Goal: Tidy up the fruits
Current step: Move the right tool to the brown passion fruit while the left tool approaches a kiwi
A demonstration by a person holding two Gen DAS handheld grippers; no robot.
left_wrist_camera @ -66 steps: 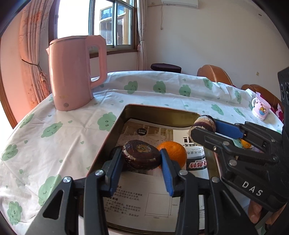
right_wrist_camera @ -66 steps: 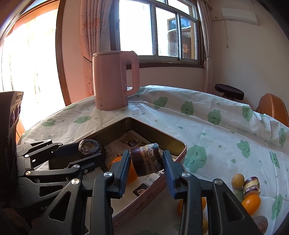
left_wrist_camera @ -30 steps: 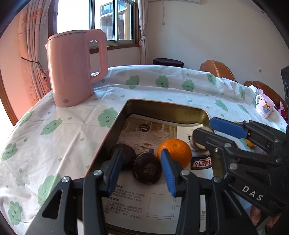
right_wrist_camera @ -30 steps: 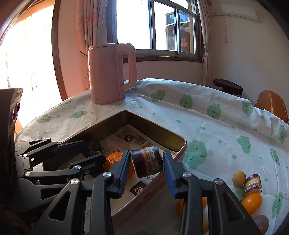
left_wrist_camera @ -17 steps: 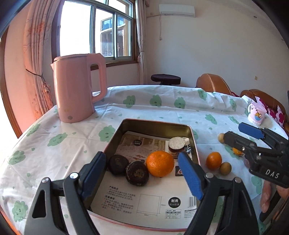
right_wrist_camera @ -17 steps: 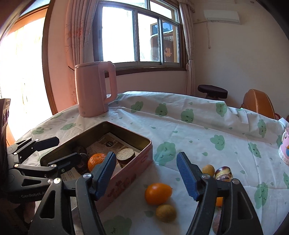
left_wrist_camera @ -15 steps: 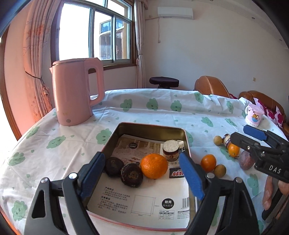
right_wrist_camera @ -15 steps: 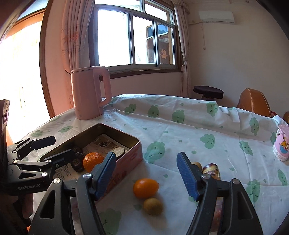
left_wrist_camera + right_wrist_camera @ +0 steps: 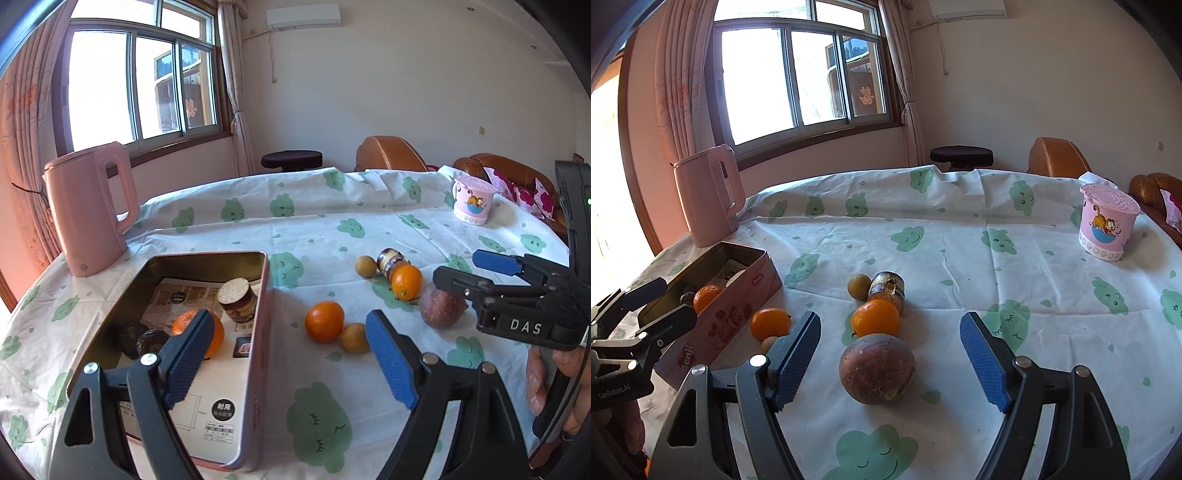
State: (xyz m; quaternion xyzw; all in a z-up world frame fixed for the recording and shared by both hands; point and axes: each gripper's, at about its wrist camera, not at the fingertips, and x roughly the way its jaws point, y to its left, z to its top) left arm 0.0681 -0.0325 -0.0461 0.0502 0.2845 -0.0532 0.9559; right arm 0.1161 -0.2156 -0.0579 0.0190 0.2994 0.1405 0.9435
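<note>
Tongs first: both pairs now stand wide apart and carry nothing, where two seconds ago our left gripper [image 9: 291, 354] pinched a dark round fruit and our right gripper [image 9: 890, 354] a brown cut piece over the tin [image 9: 258, 332]. Those loads now lie inside it: two dark fruits [image 9: 146, 341] at its near left, an orange [image 9: 218, 334] beside them, and the cut piece [image 9: 236, 301] standing on end farther back. We have since pulled both hands back and swung right toward the loose fruit on the tablecloth [image 9: 960, 243]. A passion fruit [image 9: 877, 369] sits on the cloth between our right pads, untouched; an orange and a small brown fruit [image 9: 354, 338] lie just right of the tin ahead of our left pair. We judge one round is done, and these are next.
</note>
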